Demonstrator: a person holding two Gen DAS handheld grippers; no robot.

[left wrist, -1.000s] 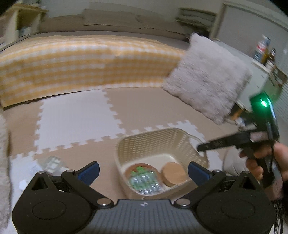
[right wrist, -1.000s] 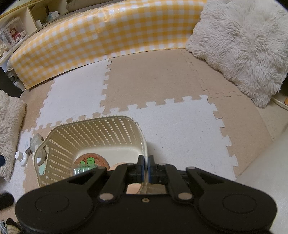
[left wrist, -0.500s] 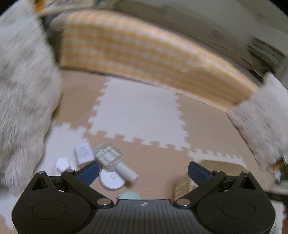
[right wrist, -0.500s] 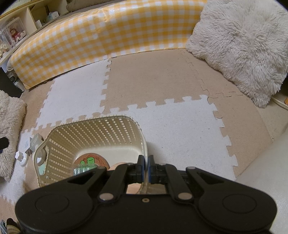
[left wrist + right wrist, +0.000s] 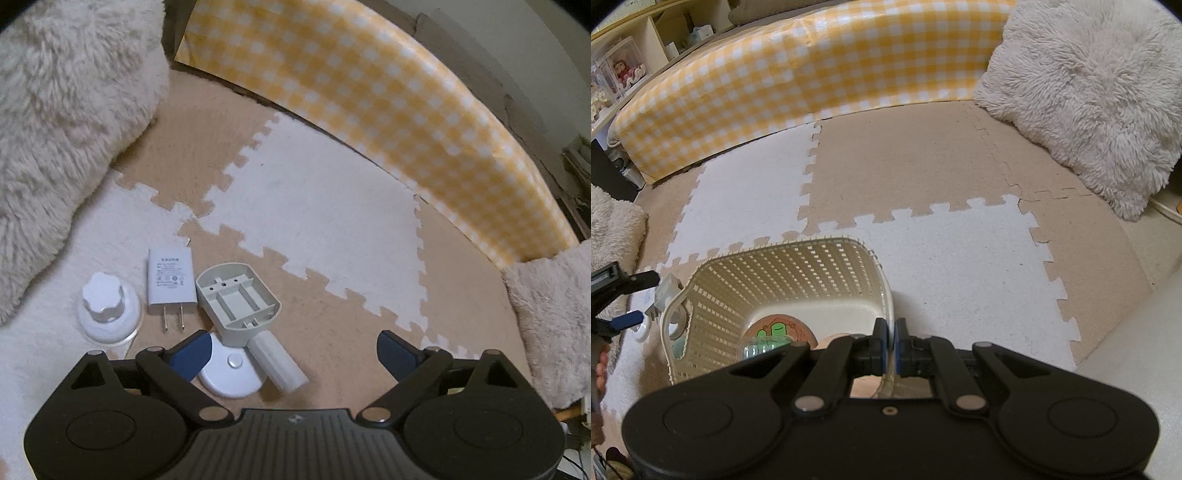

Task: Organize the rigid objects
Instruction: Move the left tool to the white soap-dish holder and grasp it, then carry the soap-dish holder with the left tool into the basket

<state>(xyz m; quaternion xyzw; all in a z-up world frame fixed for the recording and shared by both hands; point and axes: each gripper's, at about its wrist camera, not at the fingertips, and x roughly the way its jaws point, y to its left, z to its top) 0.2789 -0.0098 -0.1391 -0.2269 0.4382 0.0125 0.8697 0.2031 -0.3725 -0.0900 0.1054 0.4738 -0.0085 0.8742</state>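
Our left gripper point(image 5: 293, 349) hovers with jaws spread wide over the charger point(image 5: 170, 282), bottle point(image 5: 109, 318), gray holder point(image 5: 238, 300) and white disc point(image 5: 232, 374) lying close together on the floor mat point(image 5: 317, 229), while our right gripper point(image 5: 890, 347) pinches the basket point(image 5: 783, 284) rim.

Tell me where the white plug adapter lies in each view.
Left wrist: the plug adapter lies left of centre on the mat, prongs toward the camera.
Right wrist: I cannot pick it out; the basket hides that spot.
Shared landmark: yellow checked cushion.
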